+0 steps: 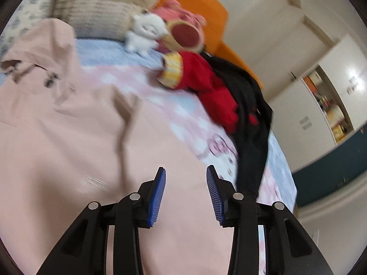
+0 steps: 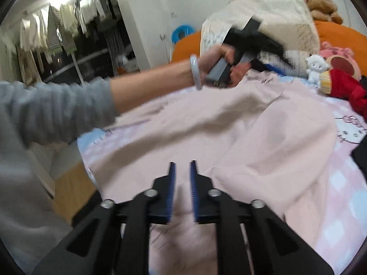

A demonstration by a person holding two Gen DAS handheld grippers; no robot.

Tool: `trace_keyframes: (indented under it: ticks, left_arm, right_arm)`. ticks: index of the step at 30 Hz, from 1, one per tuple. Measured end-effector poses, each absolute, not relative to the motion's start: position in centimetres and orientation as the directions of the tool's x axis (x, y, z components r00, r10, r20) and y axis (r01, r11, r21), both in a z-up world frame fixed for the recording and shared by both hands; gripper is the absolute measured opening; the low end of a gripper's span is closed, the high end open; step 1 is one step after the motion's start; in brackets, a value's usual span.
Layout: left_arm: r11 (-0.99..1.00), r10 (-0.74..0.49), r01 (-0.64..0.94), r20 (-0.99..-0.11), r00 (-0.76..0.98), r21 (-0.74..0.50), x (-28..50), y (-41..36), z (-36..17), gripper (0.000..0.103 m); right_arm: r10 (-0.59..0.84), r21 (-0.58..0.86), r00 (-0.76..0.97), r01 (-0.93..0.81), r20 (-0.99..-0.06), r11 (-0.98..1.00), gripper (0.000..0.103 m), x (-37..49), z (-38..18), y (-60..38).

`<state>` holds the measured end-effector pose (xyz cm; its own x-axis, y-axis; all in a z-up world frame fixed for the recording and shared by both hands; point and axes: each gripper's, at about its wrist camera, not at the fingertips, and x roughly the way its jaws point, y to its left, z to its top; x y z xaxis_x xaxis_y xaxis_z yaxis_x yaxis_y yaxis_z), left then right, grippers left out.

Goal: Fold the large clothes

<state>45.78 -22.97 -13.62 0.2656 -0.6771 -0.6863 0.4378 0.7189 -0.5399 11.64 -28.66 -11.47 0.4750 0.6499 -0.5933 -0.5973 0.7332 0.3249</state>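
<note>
A large pale pink garment (image 1: pixel 68 126) lies spread over the bed, its collar at the far left in the left wrist view. It fills the middle of the right wrist view (image 2: pixel 229 126) too, wrinkled. My left gripper (image 1: pixel 185 171) is open and empty above the garment's right part. My right gripper (image 2: pixel 183 167) hovers over the garment's near edge with its blue pads a narrow gap apart and nothing between them. The left gripper also shows in the right wrist view (image 2: pixel 270 66), held in a hand over the garment's far end.
A red garment (image 1: pixel 211 91) and a black garment (image 1: pixel 250 123) lie piled at the bed's right side. Plush toys (image 1: pixel 146 34) and pillows (image 1: pixel 96 18) sit at the head. The pink patterned bedsheet (image 1: pixel 183 114) ends at the right, near cupboards (image 1: pixel 298 52).
</note>
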Motion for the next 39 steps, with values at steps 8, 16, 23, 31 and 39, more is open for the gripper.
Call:
trace_keyframes:
  ticks: [8,16,23,31,39]
  left_arm:
    - [0.824,-0.538,0.337,-0.816,0.212,-0.456,46.1,-24.8,-21.8,0.036]
    - [0.850,-0.506,0.300,-0.827,0.243,-0.432,46.8,-23.4,-21.9,0.029]
    - [0.723,-0.668,0.433,-0.705,0.238,-0.538,39.6,-23.0,-16.7,0.042]
    - [0.645,-0.692,0.545,-0.712,0.120,-0.535,30.0,-25.8,-19.1,0.043]
    - [0.700,-0.606,0.558,-0.783,0.137,-0.445,28.4,-26.0,-22.0,0.043]
  right_arm:
    - [0.584,0.361,0.346,-0.529,-0.734,0.768,0.007,10.3,-16.4,-28.4]
    - [0.581,0.367,0.348,-0.516,-0.736,0.774,0.007,9.2,-16.9,-28.9]
    - [0.609,0.355,0.544,-0.505,-0.577,0.787,0.008,17.6,-10.0,-36.2]
    - [0.488,0.435,0.635,-0.253,-0.599,0.864,0.007,34.2,-14.4,-45.8]
    - [0.378,0.366,0.537,-0.134,-0.754,0.921,0.007,38.5,-21.2,-45.6]
